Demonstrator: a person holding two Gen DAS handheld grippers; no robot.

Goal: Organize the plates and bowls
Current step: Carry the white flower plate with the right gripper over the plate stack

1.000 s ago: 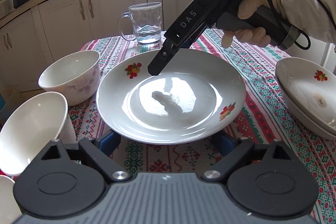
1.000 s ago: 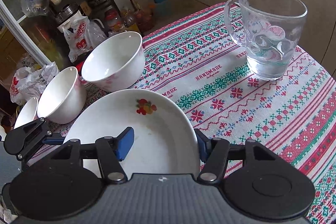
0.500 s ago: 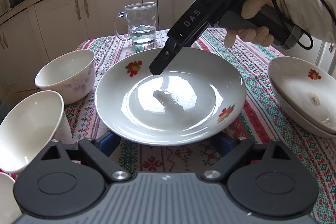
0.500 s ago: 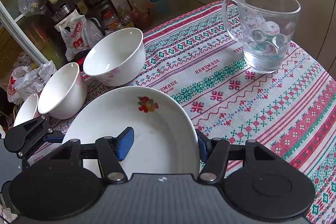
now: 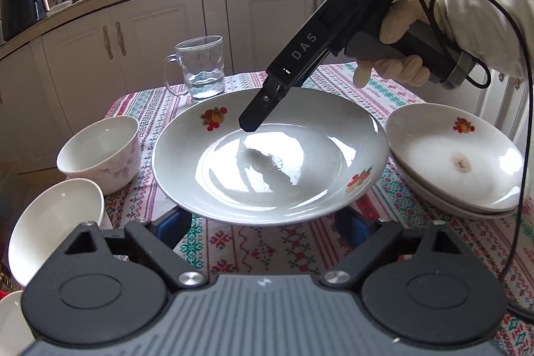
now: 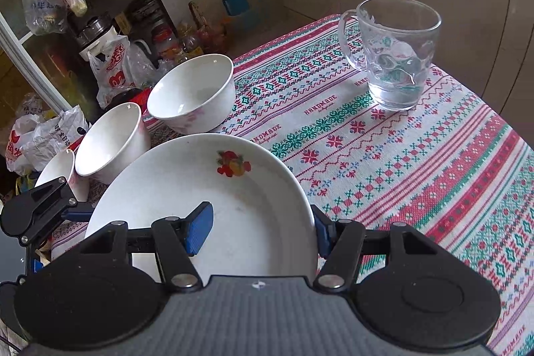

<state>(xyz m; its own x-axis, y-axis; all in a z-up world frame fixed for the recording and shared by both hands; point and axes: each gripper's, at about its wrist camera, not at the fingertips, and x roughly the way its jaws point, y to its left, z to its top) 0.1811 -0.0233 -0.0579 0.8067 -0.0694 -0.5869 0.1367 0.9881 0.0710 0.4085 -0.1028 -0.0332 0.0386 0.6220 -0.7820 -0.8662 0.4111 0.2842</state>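
A white plate with fruit prints [image 5: 270, 155] hangs above the tablecloth. My right gripper [image 6: 260, 226] is shut on its rim, one blue pad [image 6: 200, 227] inside the plate [image 6: 207, 189], the other outside. It also shows in the left wrist view [image 5: 253, 119], reaching in from the upper right. My left gripper [image 5: 263, 222] is open under the plate's near edge, not touching it. Two stacked plates [image 5: 450, 155] lie at the right. Three white bowls [image 6: 192, 92] [image 6: 110, 139] [image 6: 56, 169] stand in a row at the left.
A glass mug [image 6: 395, 52] with a little water stands at the far side of the patterned tablecloth [image 6: 417, 172]. Kitchen cabinets [image 5: 150, 32] lie beyond the table. Bags and a cluttered shelf [image 6: 100, 22] stand off the table's left edge.
The plate has risen off the table in the right gripper's hold and shifted slightly right. The left gripper has pulled back and lifted, staying open below the plate.
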